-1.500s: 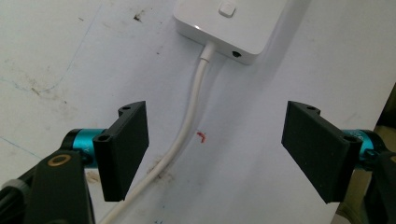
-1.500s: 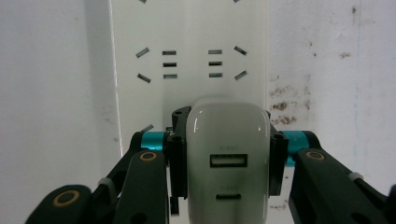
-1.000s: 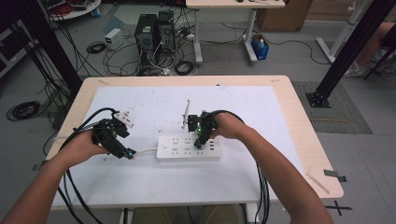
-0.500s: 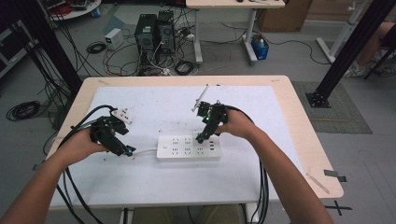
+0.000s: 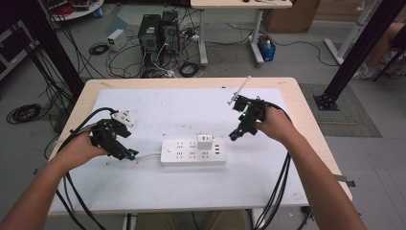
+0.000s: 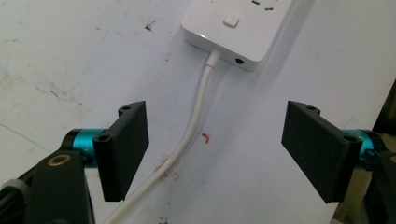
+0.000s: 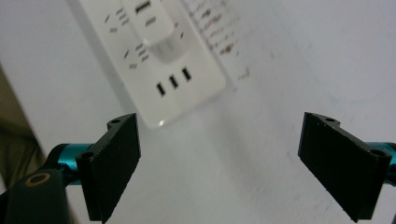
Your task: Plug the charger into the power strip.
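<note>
My table (image 5: 158,191) carries a white sheet, and on it the white power strip (image 5: 191,154) lies flat near the middle, a small white adapter (image 5: 205,142) plugged upright into its top. My right claw (image 5: 235,135) hangs just off the strip's right end with jaws spread wide and empty; my left claw (image 5: 128,154) sits at the left end, also wide and empty, straddling the strip's cord (image 6: 187,140) without touching it.

If I close the left claw here, I judge it would pinch the cord and drag the strip askew (the strip looks light). My own trailing cables could snag the table edge.

A second white plug (image 5: 122,117) lies just behind my left hand (image 5: 76,151), clear of both claws.
</note>
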A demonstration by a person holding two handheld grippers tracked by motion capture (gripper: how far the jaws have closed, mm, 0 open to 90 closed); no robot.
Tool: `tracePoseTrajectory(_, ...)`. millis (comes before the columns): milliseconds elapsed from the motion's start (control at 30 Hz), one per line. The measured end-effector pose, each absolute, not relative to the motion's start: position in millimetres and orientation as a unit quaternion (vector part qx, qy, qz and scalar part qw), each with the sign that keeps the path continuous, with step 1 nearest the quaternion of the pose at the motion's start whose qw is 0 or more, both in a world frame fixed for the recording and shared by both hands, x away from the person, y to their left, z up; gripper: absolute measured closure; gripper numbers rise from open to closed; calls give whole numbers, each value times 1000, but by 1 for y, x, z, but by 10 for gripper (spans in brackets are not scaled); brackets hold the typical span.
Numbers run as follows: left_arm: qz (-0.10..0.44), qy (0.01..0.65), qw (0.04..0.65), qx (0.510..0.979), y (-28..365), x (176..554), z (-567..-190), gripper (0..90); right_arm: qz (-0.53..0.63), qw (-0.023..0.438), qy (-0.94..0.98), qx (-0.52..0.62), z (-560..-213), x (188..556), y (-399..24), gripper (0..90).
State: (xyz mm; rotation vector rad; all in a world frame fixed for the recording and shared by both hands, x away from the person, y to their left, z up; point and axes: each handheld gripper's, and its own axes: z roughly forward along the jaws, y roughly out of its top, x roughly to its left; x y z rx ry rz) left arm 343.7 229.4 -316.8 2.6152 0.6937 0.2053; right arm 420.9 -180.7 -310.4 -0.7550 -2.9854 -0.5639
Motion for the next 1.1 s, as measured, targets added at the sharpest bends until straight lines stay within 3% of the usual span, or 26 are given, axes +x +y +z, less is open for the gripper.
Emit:
tracePoseTrajectory(33, 73, 253, 211, 941, 230, 344, -317, 231, -174, 1, -958, -229, -307, 414, -191, 114)
tracePoseTrajectory(100, 71, 268, 206, 939, 231, 346, -317, 232, -156, -28, -960, -231, -304, 407, -199, 8)
tracePoseTrajectory(200, 77, 257, 203, 942, 231, 346, -316, 232, -139, -56, -958, -246, -301, 397, -212, 9)
tracePoseTrajectory(367, 75, 242, 211, 944, 229, 344, -314, 231, -129, -62, -951, -272, -302, 382, -231, 9)
tracePoseTrajectory(467, 73, 245, 214, 943, 227, 343, -314, 79, -134, -85, -937, -312, -300, 375, -242, 9)
tracePoseTrajectory(733, 77, 236, 214, 945, 227, 345, -314, 79, -134, -75, -935, -320, -307, 363, -254, 9)
tracePoseTrajectory(1100, 75, 219, 216, 949, 227, 342, -316, 79, -131, -94, -935, -316, -312, 361, -248, 9)
